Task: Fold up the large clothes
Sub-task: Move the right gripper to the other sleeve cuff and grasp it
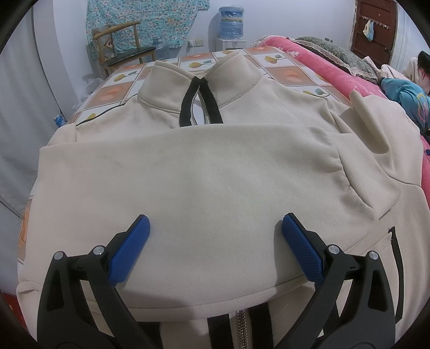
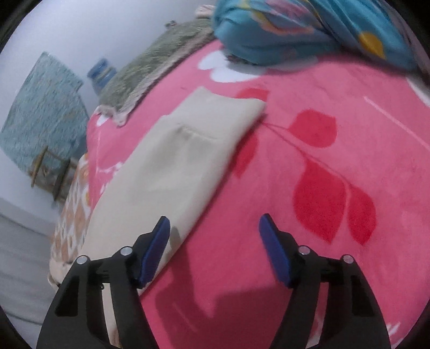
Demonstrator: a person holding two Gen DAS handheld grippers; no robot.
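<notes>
Blue-padded fingers (image 1: 130, 248) of the left gripper (image 1: 215, 249) are seen nearest the lens at six o'clock of the left wrist view, spread wide above the cream jacket (image 1: 204, 188), with no cloth pinched between them. One sleeve (image 1: 188, 150) is laid folded across the jacket's chest, its cuff (image 1: 357, 188) toward three o'clock, and the stand-up collar (image 1: 204, 72) with its black-edged zipper (image 1: 200, 107) is found toward twelve o'clock. At ten o'clock a wooden chair (image 1: 123, 45) is placed against the wall, a water bottle (image 1: 231, 22) is set at twelve o'clock, and a pink blanket (image 1: 336, 77) is spread at two o'clock beside the patterned cloth (image 1: 113, 94) under the jacket. In the blurred right wrist view, the right gripper (image 2: 215, 251) is held parted, nothing being clamped; its left pad (image 2: 156, 252) is seen over the edge of the jacket's other sleeve (image 2: 174, 166), which is stretched out toward eleven o'clock on the pink blanket, while the right pad (image 2: 275, 252) is seen over bare blanket. Whether the sleeve is touched cannot be told. A teal floral bundle (image 2: 309, 29) is lying at one o'clock.
</notes>
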